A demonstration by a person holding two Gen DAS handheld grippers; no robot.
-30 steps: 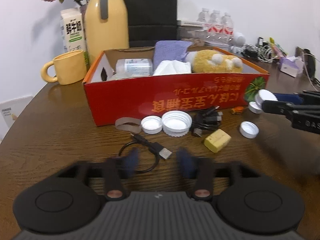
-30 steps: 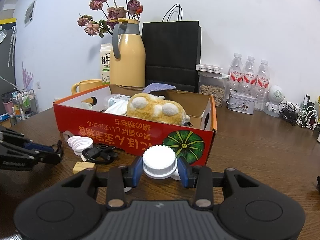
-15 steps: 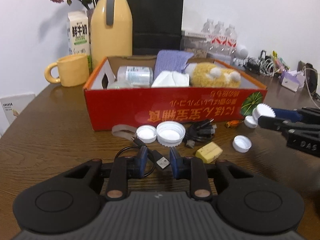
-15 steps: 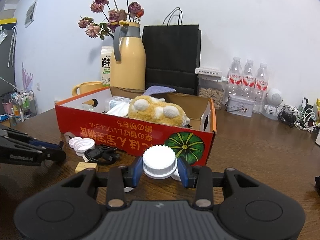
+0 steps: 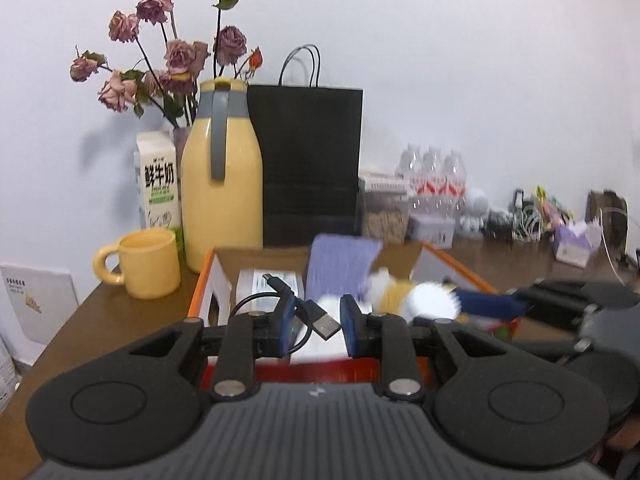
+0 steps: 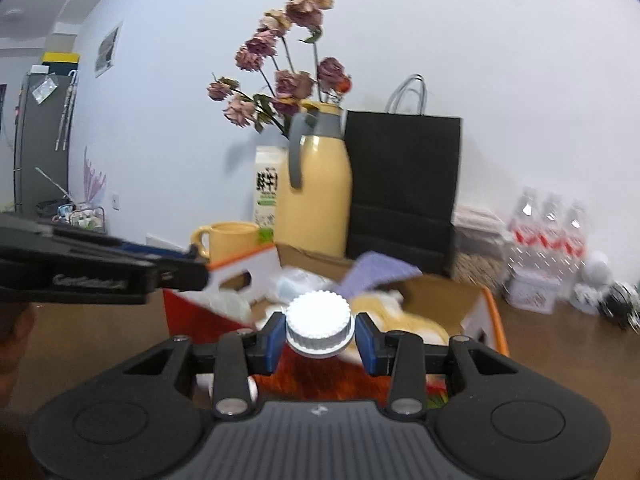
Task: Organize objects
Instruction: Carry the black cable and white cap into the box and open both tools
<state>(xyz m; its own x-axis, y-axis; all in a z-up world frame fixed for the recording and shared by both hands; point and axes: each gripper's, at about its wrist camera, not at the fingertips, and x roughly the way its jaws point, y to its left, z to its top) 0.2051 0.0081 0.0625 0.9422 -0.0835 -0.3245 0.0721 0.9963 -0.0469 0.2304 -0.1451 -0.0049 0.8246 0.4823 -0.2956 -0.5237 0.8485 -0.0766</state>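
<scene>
My left gripper (image 5: 316,328) is shut on a black USB cable (image 5: 308,312) and holds it up over the near edge of the red cardboard box (image 5: 204,280). The cable's loop and plug stick out between the fingers. My right gripper (image 6: 320,338) is shut on a white ribbed bottle cap (image 6: 319,322) and holds it above the same box (image 6: 192,312); it also shows blurred in the left wrist view (image 5: 434,300). The box holds a purple cloth (image 5: 340,256), a yellow plush toy (image 6: 416,324) and a white packet (image 5: 256,284).
Behind the box stand a yellow thermos jug (image 5: 222,184), a yellow mug (image 5: 146,264), a milk carton (image 5: 158,184), dried roses, a black paper bag (image 5: 310,164) and water bottles (image 5: 432,176). Cables and small clutter lie at the far right of the wooden table (image 5: 100,320).
My left gripper has closed on the USB cable and lifted it from the table to over the box. My right gripper has risen with the cap to above the box.
</scene>
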